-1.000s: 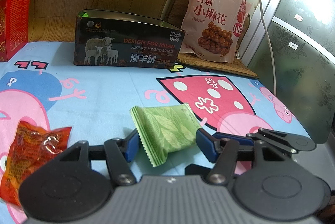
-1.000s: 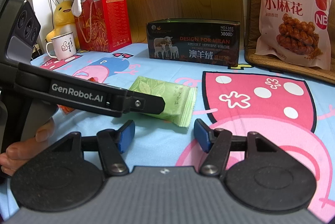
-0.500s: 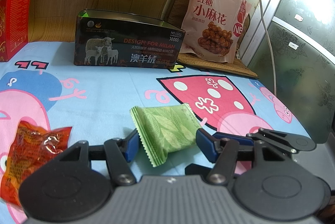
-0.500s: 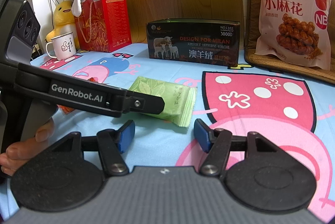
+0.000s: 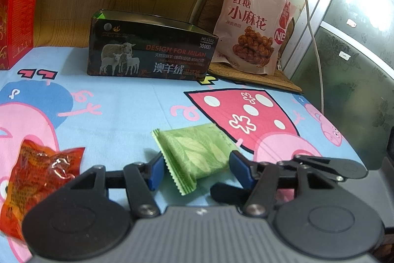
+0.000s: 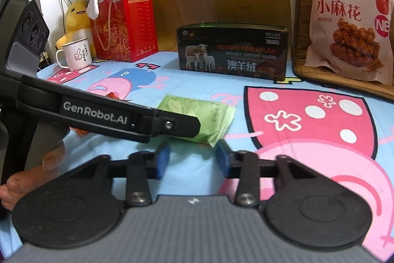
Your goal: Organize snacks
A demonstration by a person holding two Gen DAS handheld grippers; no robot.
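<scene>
I see the green snack packet (image 5: 197,152) lying flat on the cartoon-print cloth (image 5: 118,110) covering the table, at about 6 o'clock from the open dark box (image 5: 150,51) printed with sheep. My left hand-held gripper (image 5: 195,170) straddles the packet's near end; its jaws are closing, and the blue pads (image 5: 156,170) look at or just off the packet's edges, so I cannot confirm a firm clamp. My right hand-held gripper (image 6: 192,159) is also closing, with only bare cloth between its pads; the packet's corner sits just beyond its tips at 12 o'clock. A red snack packet (image 5: 41,179) lies at 9 o'clock from the green one. A large pink snack bag (image 5: 253,31) leans at 3 o'clock from the box.
</scene>
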